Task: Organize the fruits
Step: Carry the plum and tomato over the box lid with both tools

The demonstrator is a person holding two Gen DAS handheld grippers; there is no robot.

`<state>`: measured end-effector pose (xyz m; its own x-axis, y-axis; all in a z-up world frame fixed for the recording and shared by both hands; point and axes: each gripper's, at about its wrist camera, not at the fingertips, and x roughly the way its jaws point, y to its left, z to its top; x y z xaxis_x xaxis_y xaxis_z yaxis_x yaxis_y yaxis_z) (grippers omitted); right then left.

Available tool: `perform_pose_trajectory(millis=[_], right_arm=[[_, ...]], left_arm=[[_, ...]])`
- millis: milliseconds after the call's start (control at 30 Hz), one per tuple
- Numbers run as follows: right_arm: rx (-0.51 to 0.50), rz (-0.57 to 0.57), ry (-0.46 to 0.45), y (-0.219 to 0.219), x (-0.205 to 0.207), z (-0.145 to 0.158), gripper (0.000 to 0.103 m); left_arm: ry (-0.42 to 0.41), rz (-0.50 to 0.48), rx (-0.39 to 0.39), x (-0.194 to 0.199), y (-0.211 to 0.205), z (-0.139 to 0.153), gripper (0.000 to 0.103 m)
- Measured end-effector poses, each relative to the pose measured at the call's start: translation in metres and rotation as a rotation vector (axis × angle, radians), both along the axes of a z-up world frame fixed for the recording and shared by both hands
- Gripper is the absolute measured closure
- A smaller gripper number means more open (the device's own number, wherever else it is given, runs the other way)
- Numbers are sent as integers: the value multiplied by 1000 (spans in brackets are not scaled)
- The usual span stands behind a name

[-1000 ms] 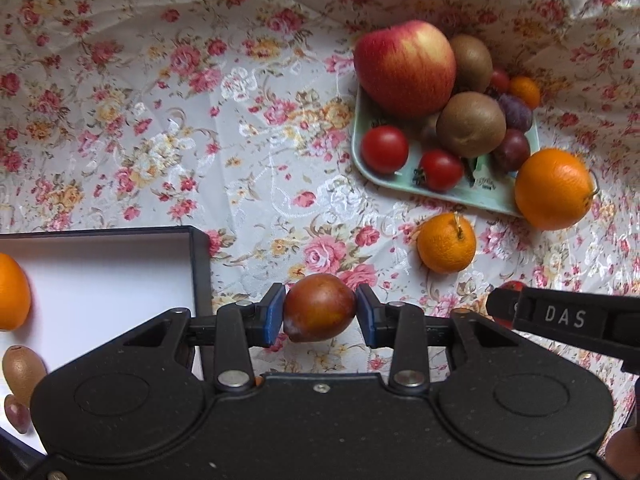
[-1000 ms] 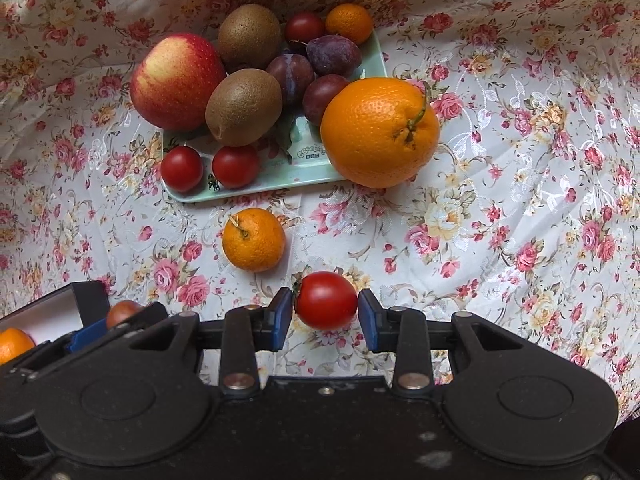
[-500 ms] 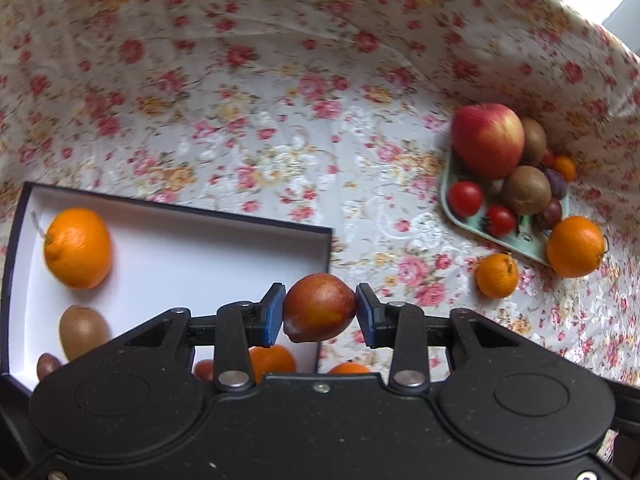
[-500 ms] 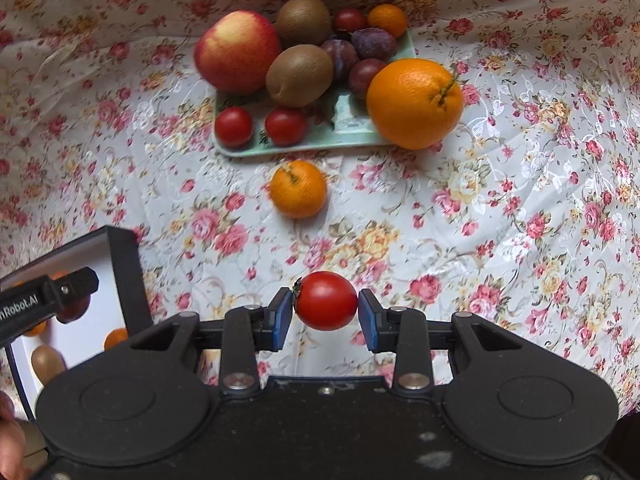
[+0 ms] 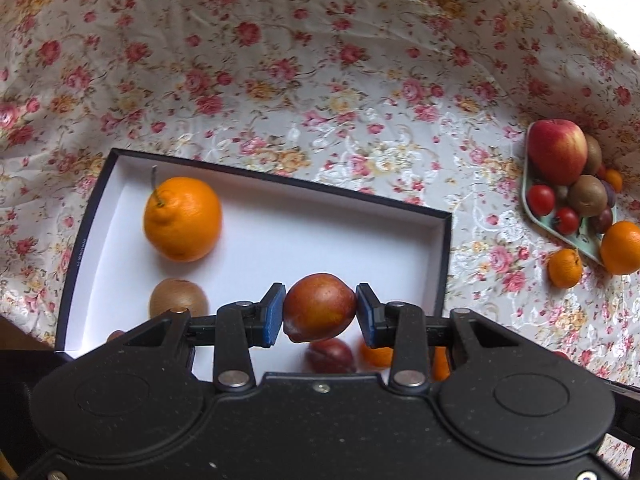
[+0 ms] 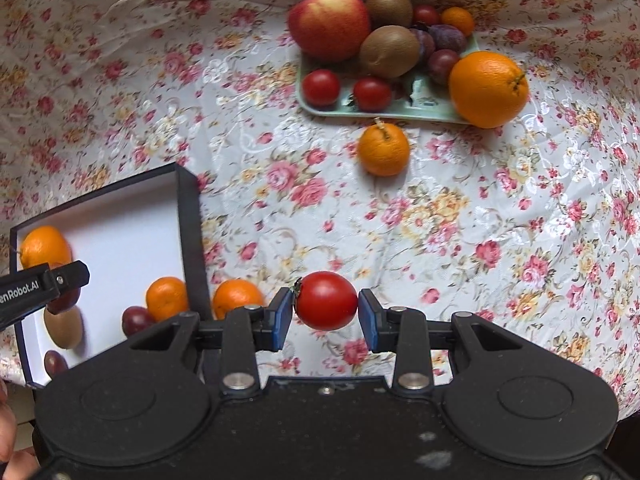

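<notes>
The left tool (image 5: 320, 312) pinches a smooth reddish-brown plum (image 5: 320, 307) between its blue pads, held over the lower middle of the white-lined, dark-rimmed box (image 5: 447, 256). The right tool (image 6: 326, 314) pinches a glossy red cherry tomato (image 6: 326, 301) above the floral-clothed surface (image 6: 460, 216), just right of the box.

Released from here, the plum may, I judge, strike the dark plum (image 5: 330, 356) directly beneath and roll or bruise; the tomato, let go outside the rim, would roll across the cloth.

Compared with half a second ago, the left tool sits further over the box, and the green tray (image 5: 560, 236) of fruit lies nearer the frame's right edge.
</notes>
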<state>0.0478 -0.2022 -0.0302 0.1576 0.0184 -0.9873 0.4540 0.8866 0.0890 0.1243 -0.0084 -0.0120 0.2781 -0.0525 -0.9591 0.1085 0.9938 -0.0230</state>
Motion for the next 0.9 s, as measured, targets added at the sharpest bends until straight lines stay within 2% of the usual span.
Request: perform_pose_trajectory(millis=[900], right_arm=[[-8, 179, -91, 120, 40, 7, 66]], left_arm=[[-36, 204, 74, 15, 129, -2, 57]])
